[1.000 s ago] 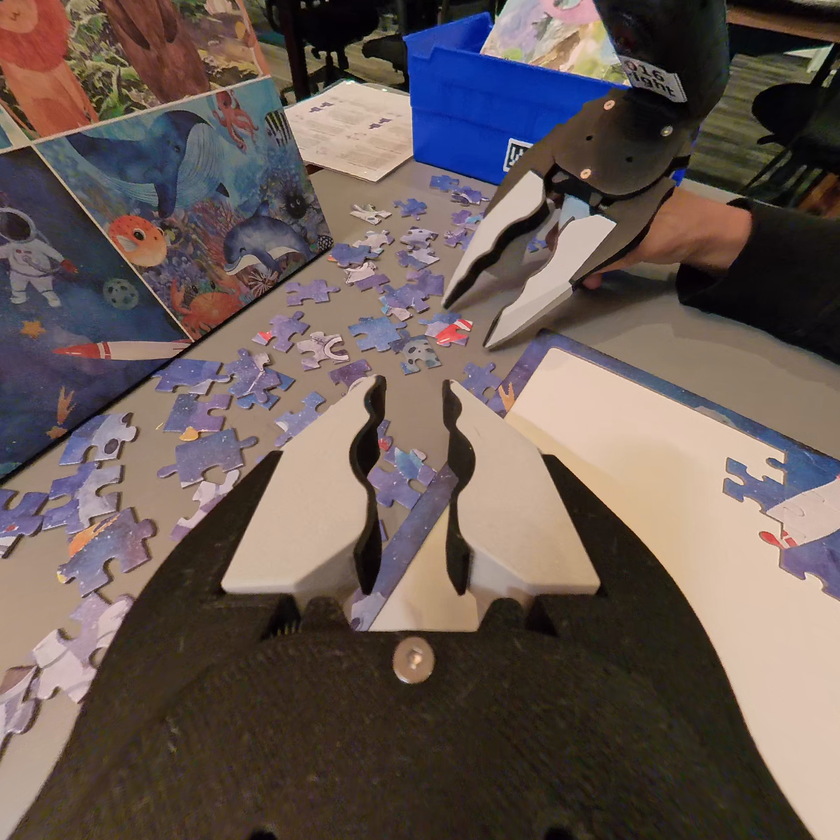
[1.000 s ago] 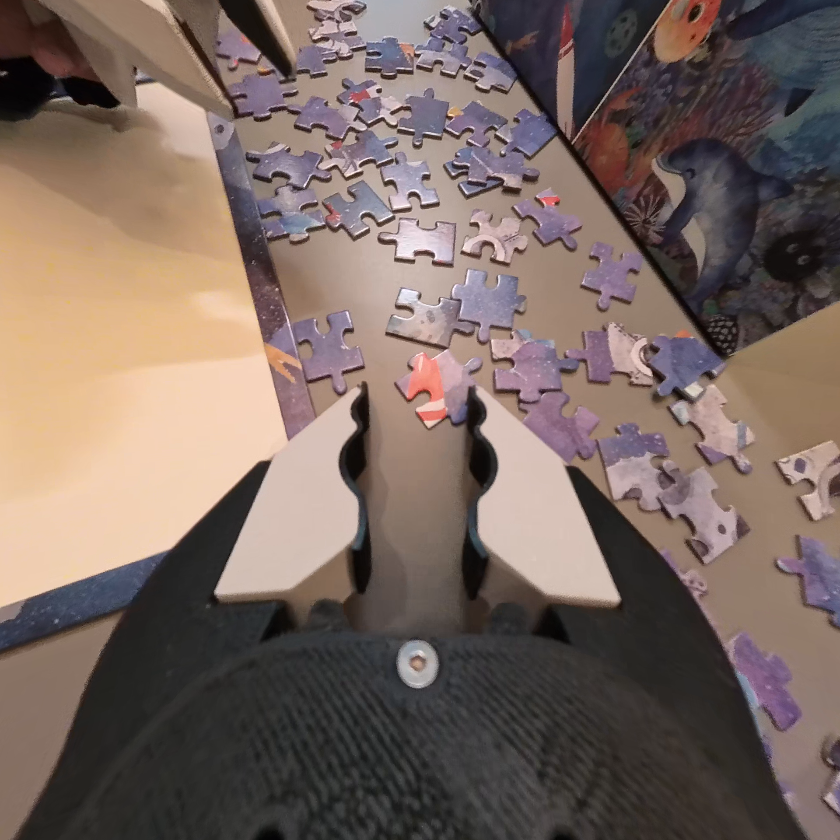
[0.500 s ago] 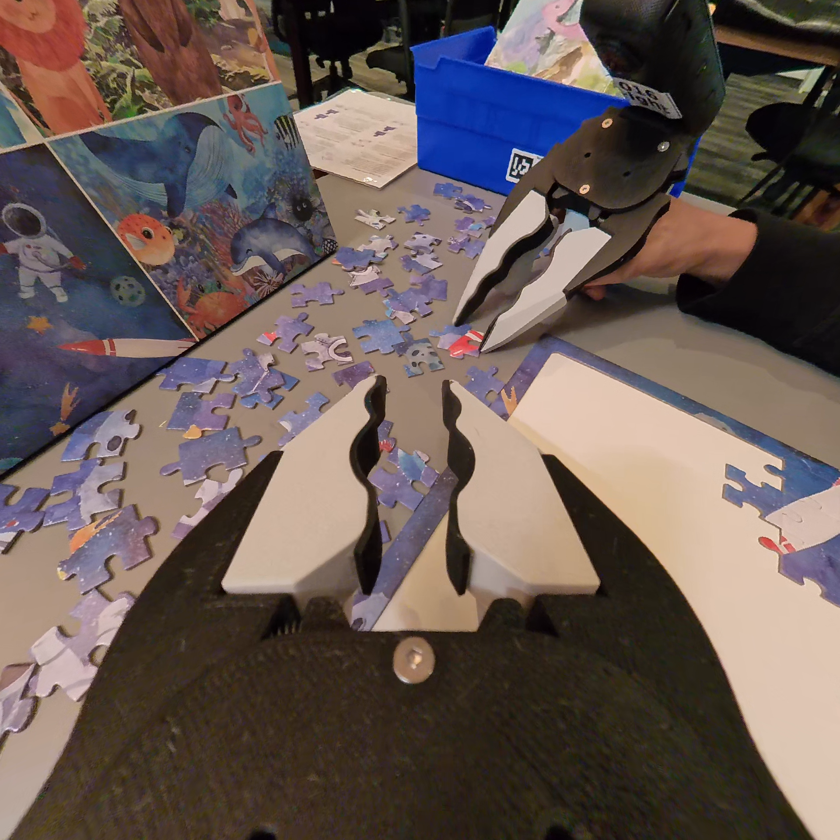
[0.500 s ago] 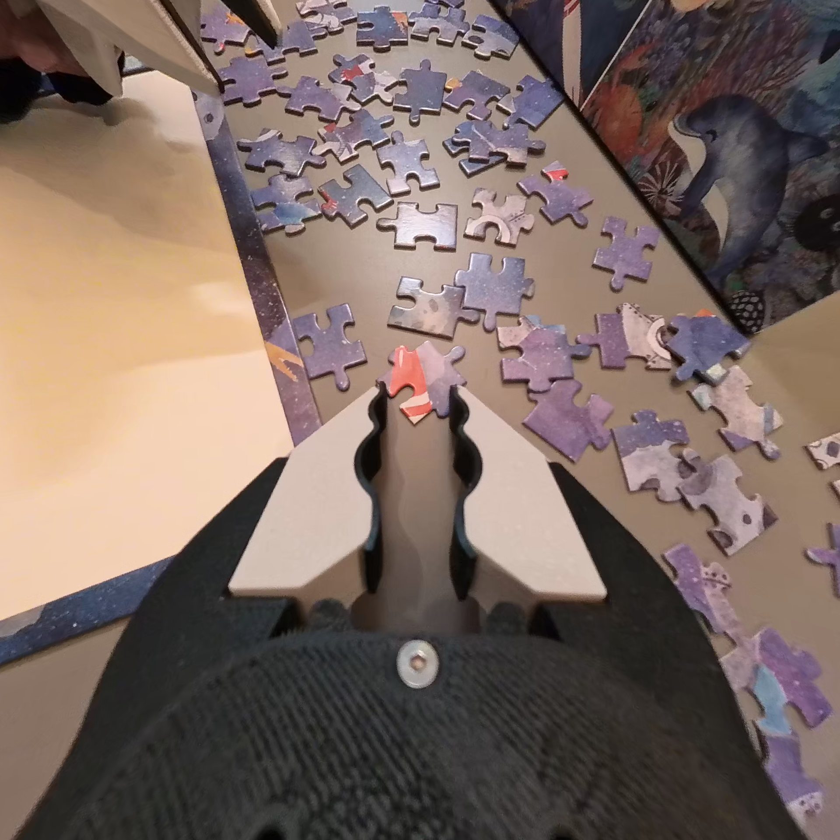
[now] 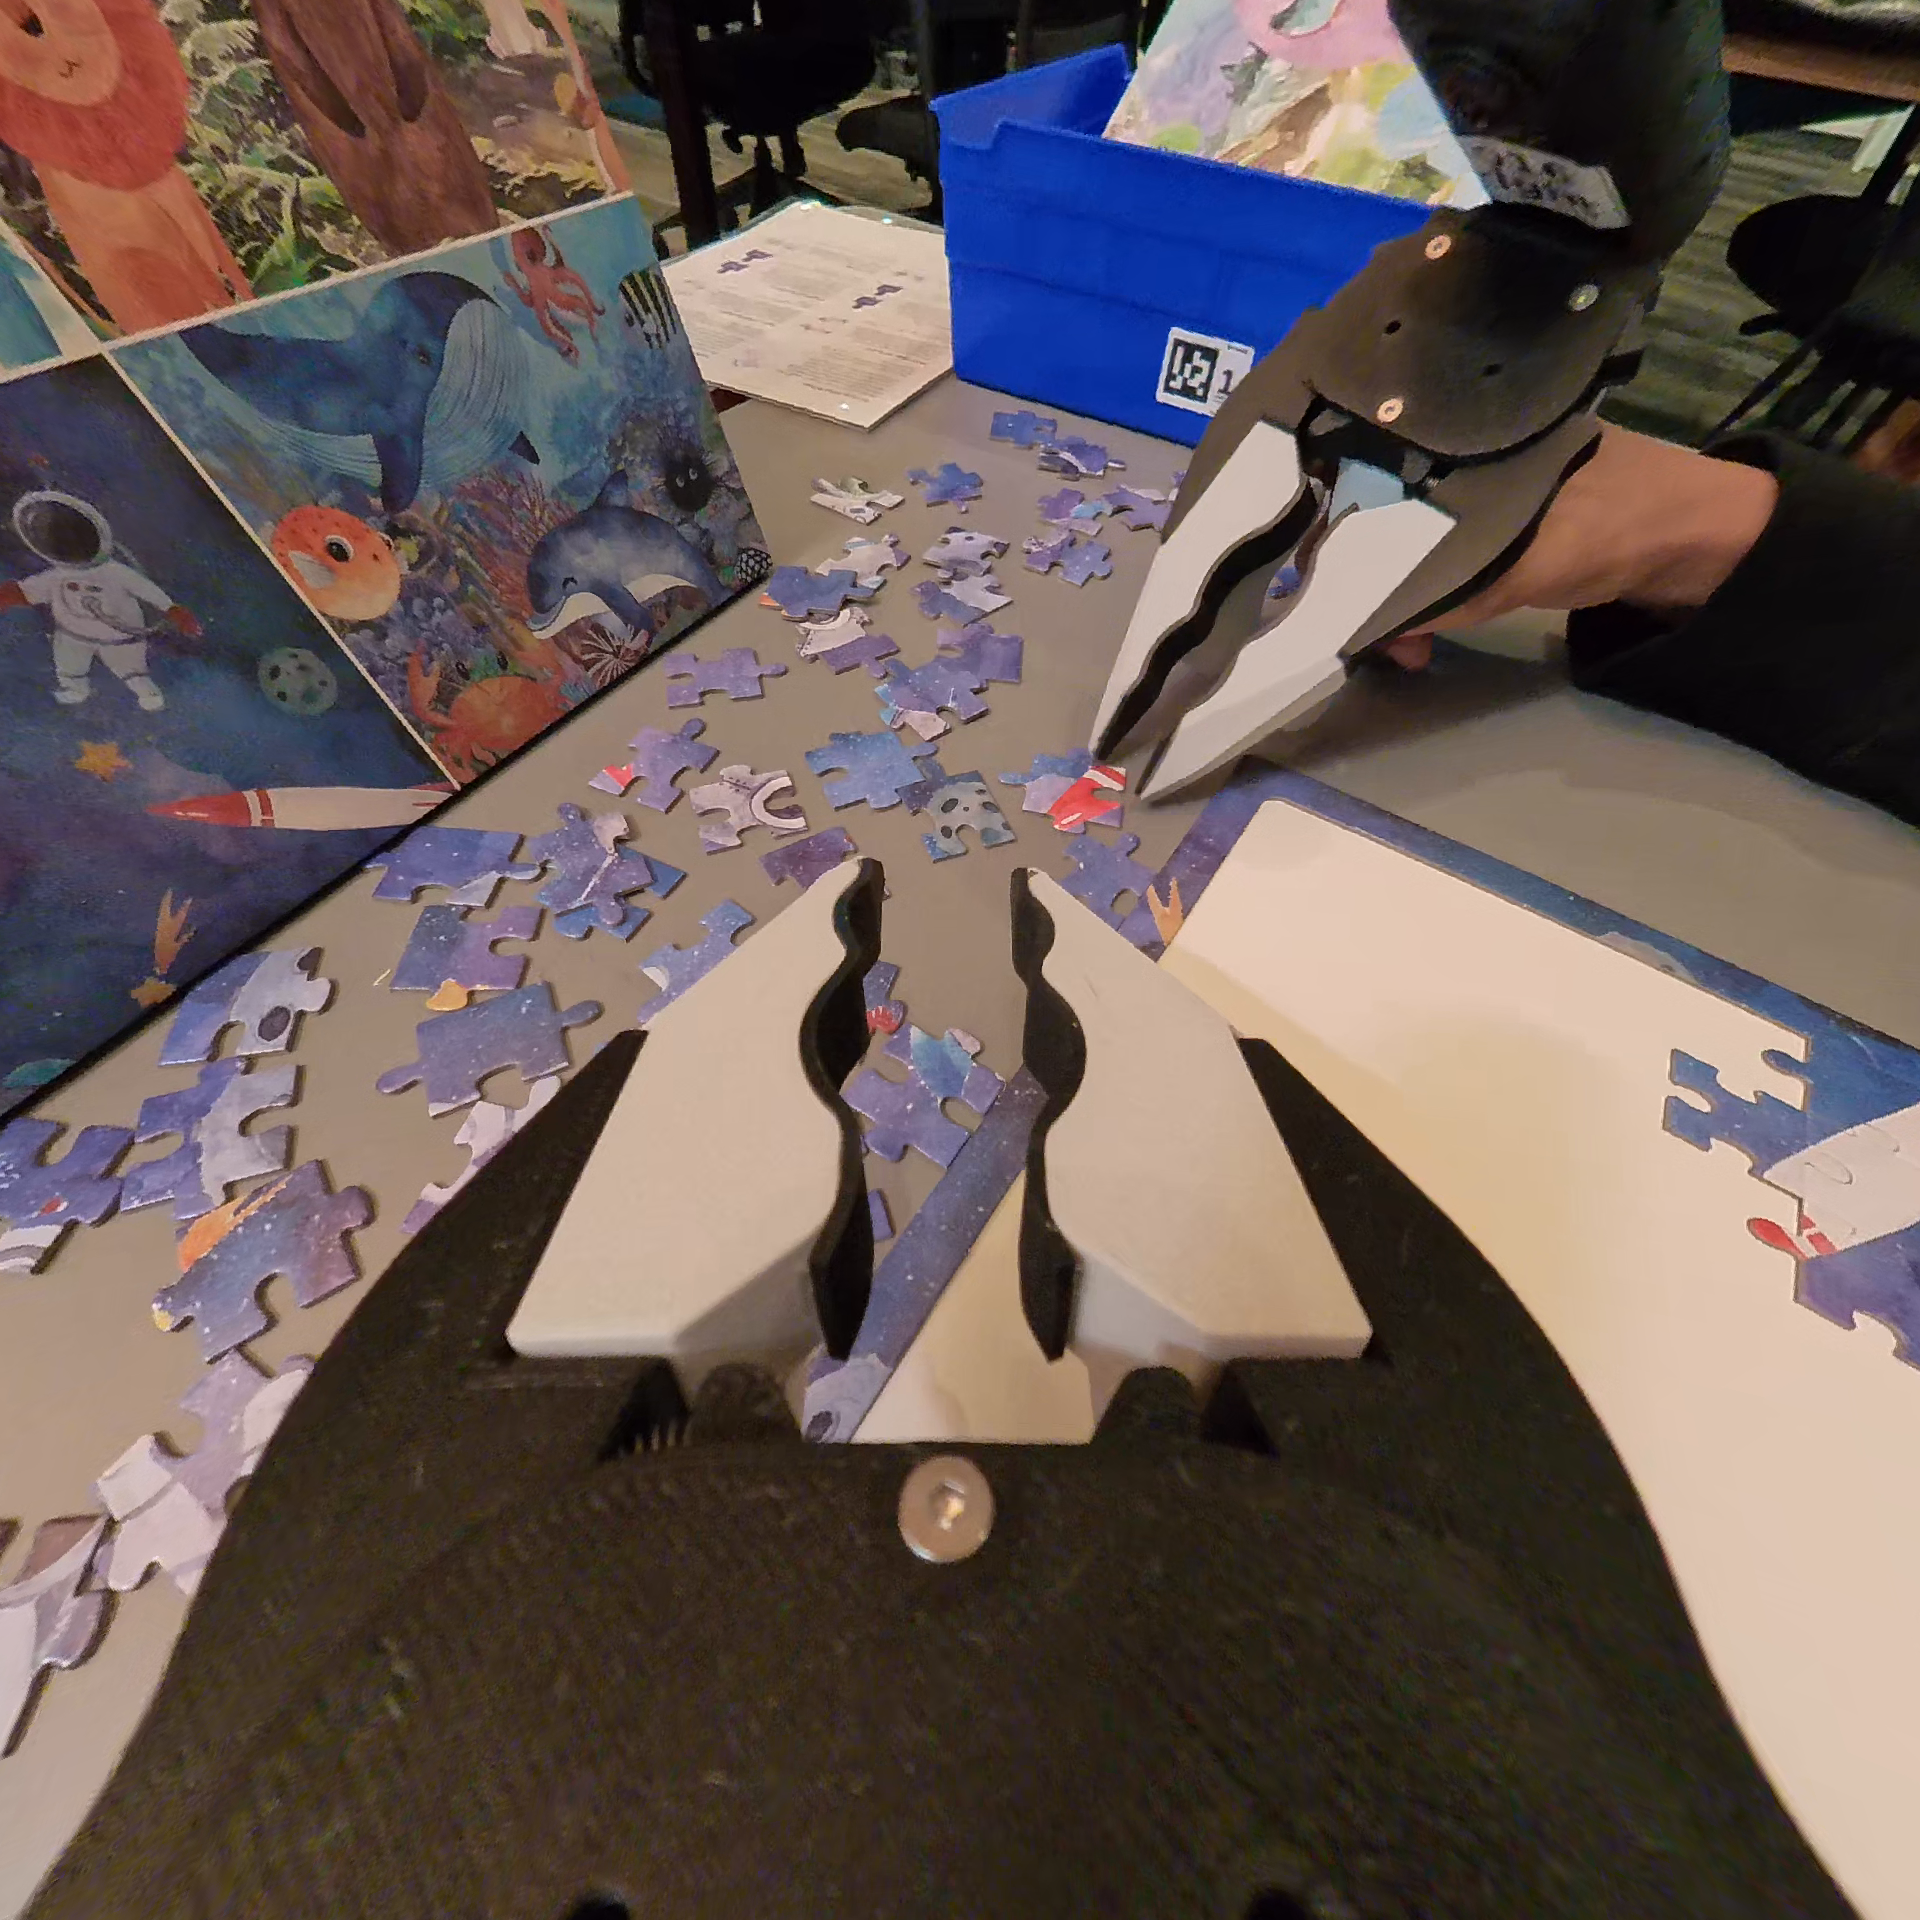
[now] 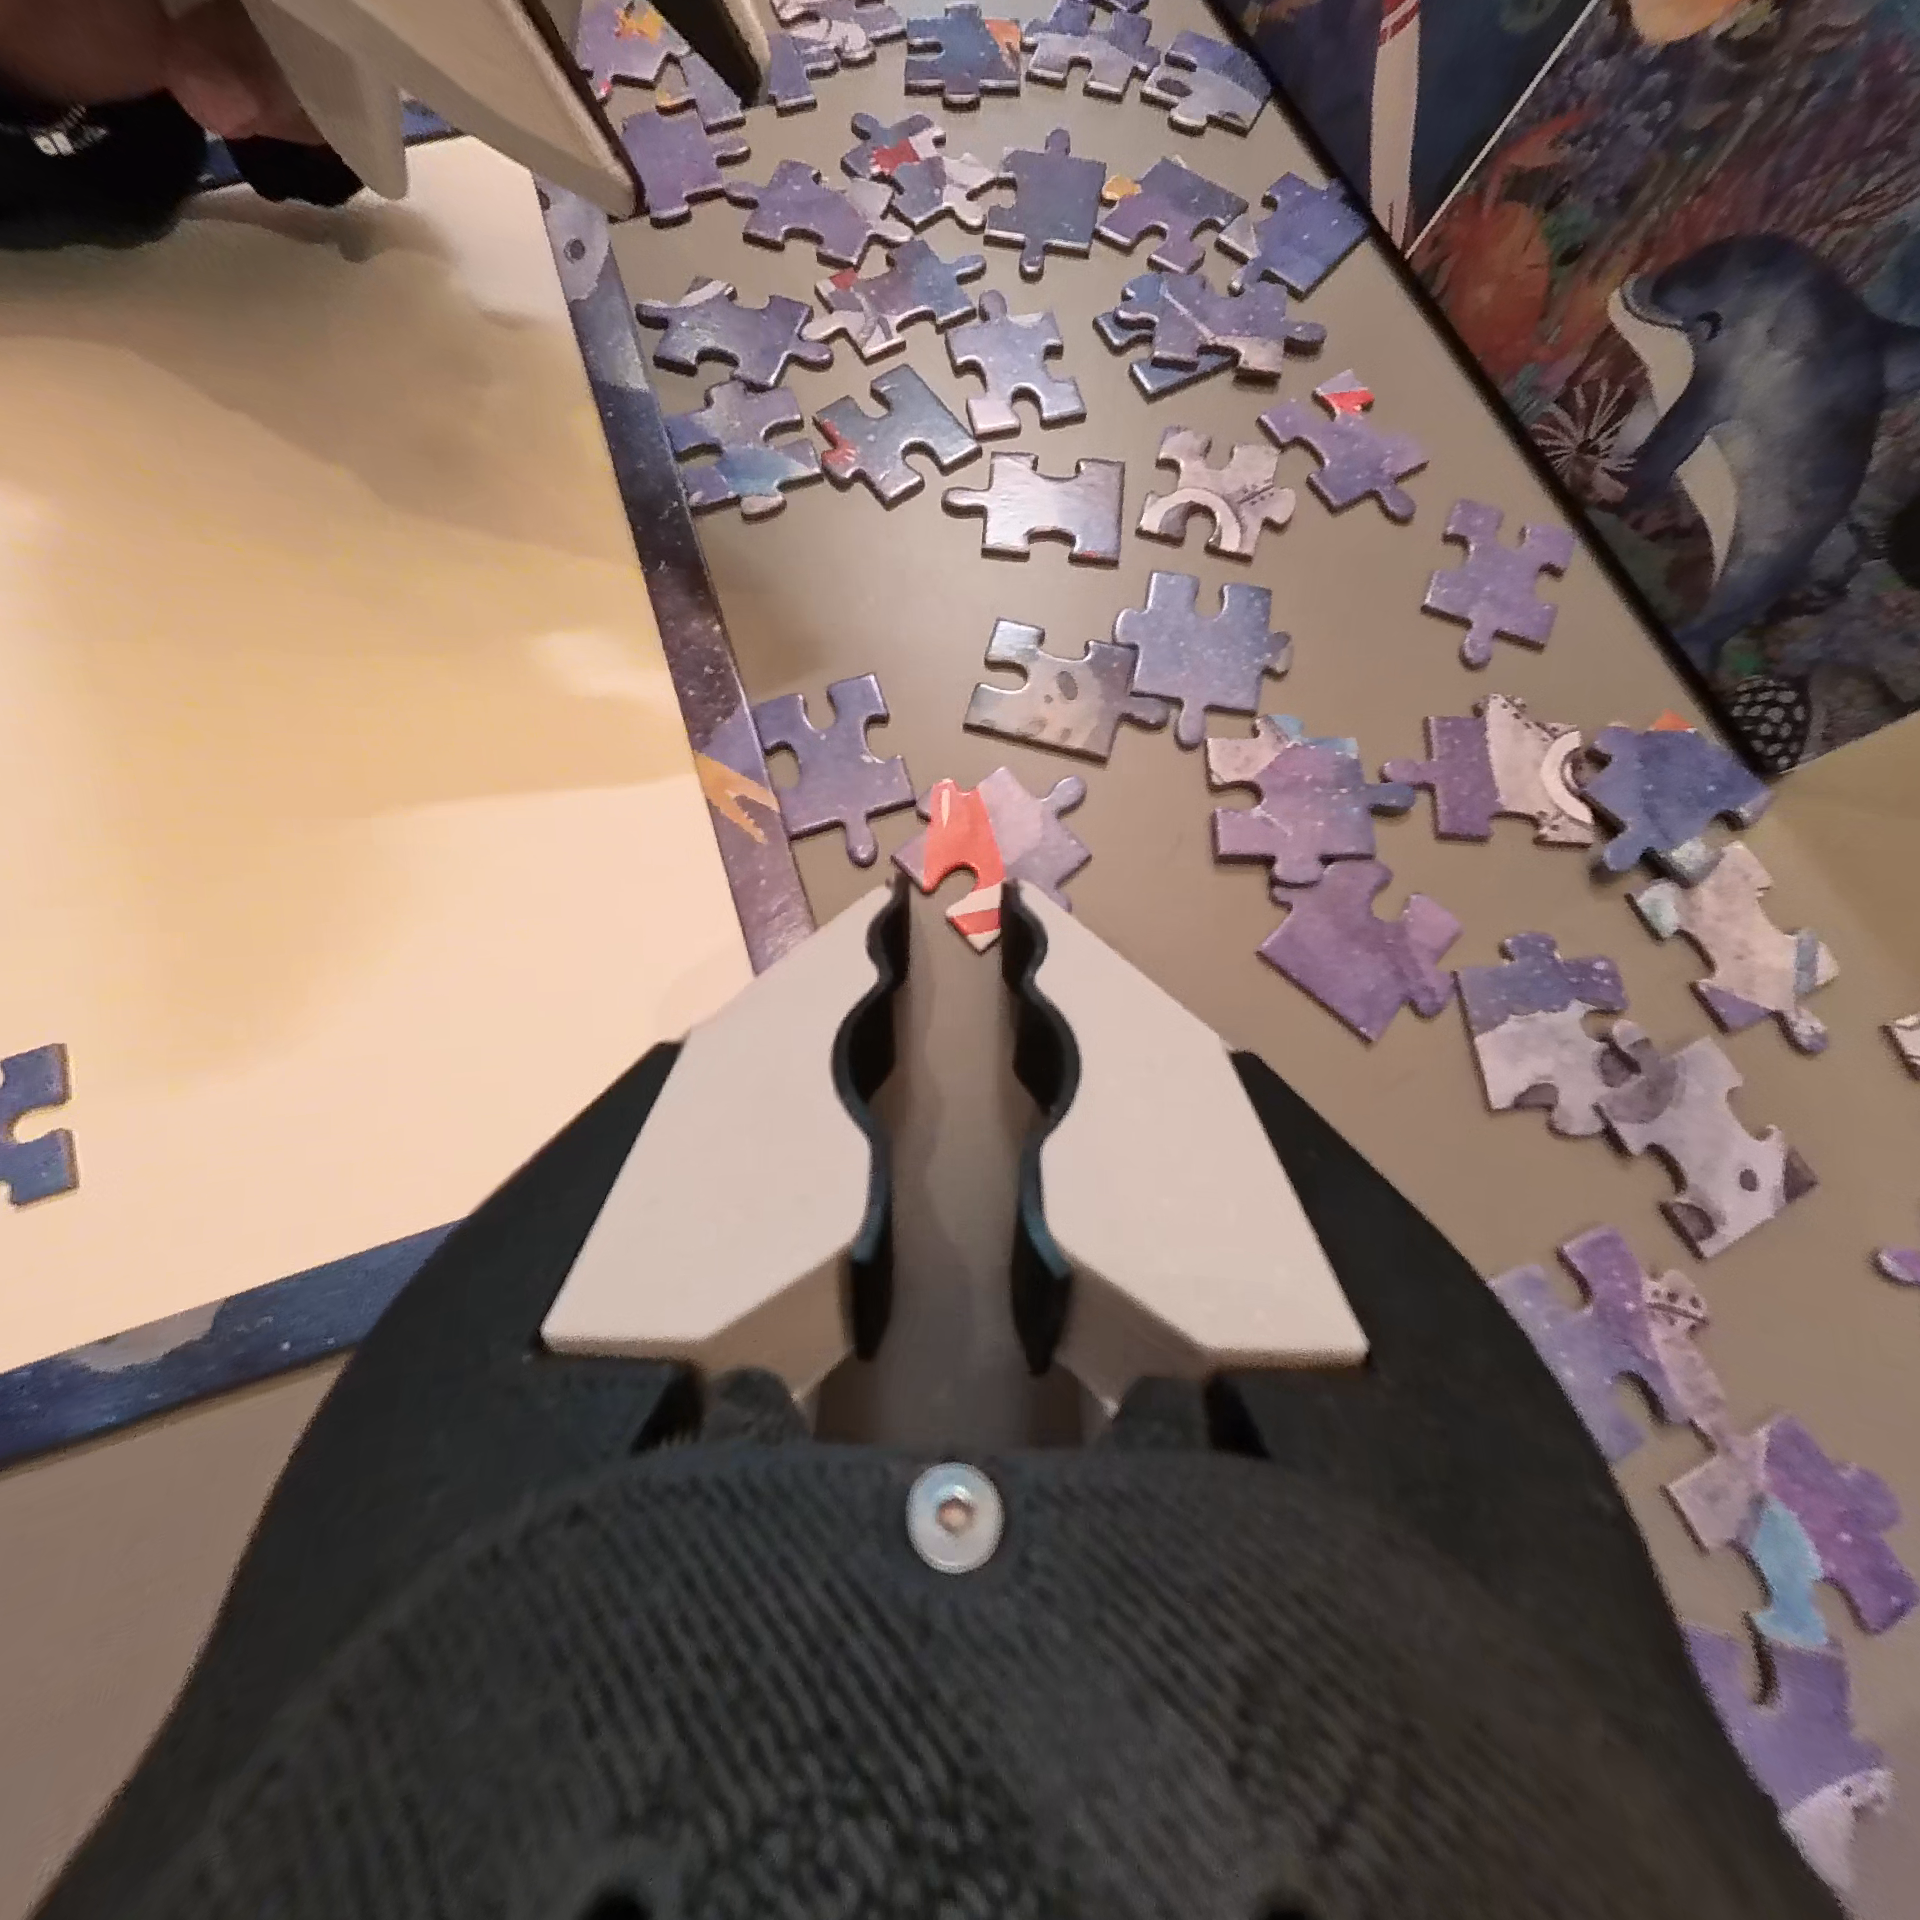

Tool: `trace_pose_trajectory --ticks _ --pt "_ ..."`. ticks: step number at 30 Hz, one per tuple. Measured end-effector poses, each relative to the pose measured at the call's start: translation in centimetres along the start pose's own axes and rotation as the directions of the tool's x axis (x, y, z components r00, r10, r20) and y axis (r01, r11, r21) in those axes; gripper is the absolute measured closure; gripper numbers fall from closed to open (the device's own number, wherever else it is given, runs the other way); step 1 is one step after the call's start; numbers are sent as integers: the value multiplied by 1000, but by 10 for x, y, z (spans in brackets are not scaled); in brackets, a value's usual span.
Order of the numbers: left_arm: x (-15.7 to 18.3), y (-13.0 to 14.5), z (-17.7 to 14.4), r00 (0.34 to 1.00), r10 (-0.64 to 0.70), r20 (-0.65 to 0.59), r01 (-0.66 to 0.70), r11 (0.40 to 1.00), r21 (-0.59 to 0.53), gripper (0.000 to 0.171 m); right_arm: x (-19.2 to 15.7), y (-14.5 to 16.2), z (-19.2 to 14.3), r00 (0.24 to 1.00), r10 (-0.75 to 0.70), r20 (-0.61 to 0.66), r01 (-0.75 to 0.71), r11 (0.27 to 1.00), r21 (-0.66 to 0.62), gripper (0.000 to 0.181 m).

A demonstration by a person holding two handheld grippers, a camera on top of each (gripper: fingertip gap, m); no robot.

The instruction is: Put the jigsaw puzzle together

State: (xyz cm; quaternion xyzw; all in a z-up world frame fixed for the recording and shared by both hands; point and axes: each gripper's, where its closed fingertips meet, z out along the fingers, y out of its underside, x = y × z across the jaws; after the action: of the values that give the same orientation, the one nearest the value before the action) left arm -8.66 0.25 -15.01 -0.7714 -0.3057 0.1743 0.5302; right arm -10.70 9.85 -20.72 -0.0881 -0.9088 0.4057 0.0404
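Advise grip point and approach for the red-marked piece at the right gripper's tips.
Pinch the red-marked piece across its near red lobe, from the side where the right gripper already is. It lies flat on the table, near edge free, neighbours crowding other sides.

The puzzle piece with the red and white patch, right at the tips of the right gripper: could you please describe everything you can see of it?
The puzzle piece is flat printed cardboard, purple with a red and white patch on the end nearest the right gripper. It has rounded knobs and notches. It lies face up on the grey table, beside the blue frame of the puzzle board. The fingers stand narrowly apart on either side of its red end; whether they pinch it cannot be told. Its far side overlaps or touches another purple piece.
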Motion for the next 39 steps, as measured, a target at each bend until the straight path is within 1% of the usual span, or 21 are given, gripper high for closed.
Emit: trace_pose_trajectory --ticks 6,9,11,14,17,22,24,26,30,34,39 --pt "-2 3 2 1000 -6 -1 6 1000 -11 148 14 1 -15 997 -9 -80 12 1000 29 159" --pt "-2 4 2 1000 -13 -7 13 1000 -12 148 11 3 -15 998 49 -31 -48 998 29 151" --pt "-1 3 2 1000 -9 -11 9 1000 -13 148 6 -2 -12 997 74 7 -74 996 41 147" --pt "1 3 2 1000 6 -13 -6 1000 -19 148 7 -2 -5 998 52 -20 -52 999 3 145" --pt "7 5 5 999 24 -25 -25 999 -36 147 5 -1 1 999 48 -20 -48 998 -26 146" --pt "24 10 11 994 78 -82 -84 994 -71 146 12 -23 -11 996 54 -76 -48 995 89 151" --pt "33 13 19 991 73 -115 -85 992 -98 143 20 -25 -20 990 52 -131 -36 992 120 153" --pt "43 17 31 987 65 -150 -88 985 -150 139 28 -23 -30 982 56 -178 -31 989 143 155" --pt "57 19 56 982 82 -171 -122 964 -237 139 38 -10 -43 975 93 -201 -59 985 165 156" --pt "49 22 83 981 118 -152 -162 934 -318 138 43 2 -48 973 87 -216 -58 989 135 154" --pt "44 29 102 982 116 -147 -164 910 -381 137 37 -2 -48 971 46 -234 -23 994 103 152"
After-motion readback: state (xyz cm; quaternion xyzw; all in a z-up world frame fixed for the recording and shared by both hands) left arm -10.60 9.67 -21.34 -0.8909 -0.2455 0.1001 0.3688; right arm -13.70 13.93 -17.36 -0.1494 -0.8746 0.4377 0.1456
